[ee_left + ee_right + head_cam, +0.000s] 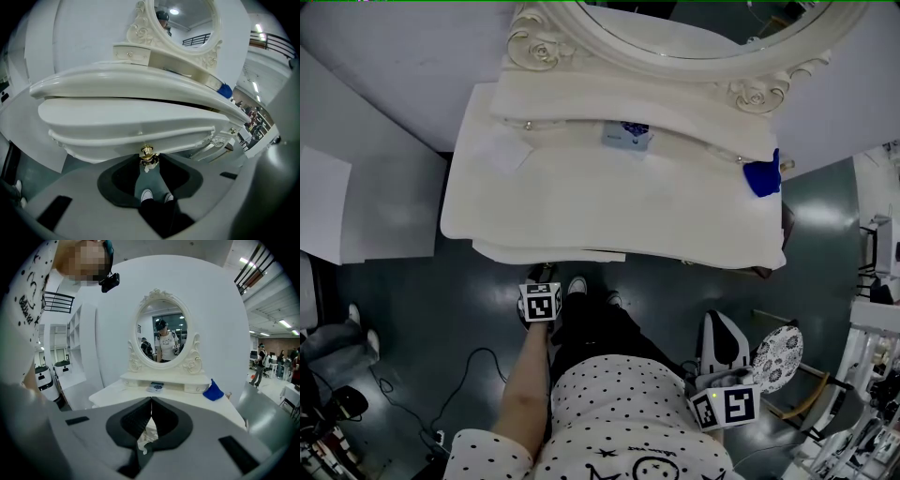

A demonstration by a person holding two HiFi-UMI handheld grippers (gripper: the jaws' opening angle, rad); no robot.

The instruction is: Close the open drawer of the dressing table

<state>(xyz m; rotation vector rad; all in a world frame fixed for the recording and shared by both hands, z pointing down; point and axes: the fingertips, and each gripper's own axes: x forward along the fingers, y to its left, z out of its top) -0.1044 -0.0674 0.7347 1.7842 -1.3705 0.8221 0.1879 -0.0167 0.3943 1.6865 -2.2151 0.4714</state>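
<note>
So, left gripper (pixel 149 166) jaws spread, small gold knob (pixel 147 151) of cream-white curved wooden drawer (pixel 140 124) just ahead between tips, drawer still out. Risk: off-centre shove, drawer skews, jams. Right gripper (pixel 151 408) jaws pressed together, empty.

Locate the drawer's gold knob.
In the left gripper view the gold knob sits at centre, low on the drawer front, just ahead of the open left gripper, in line with the gap between its tips.
</note>
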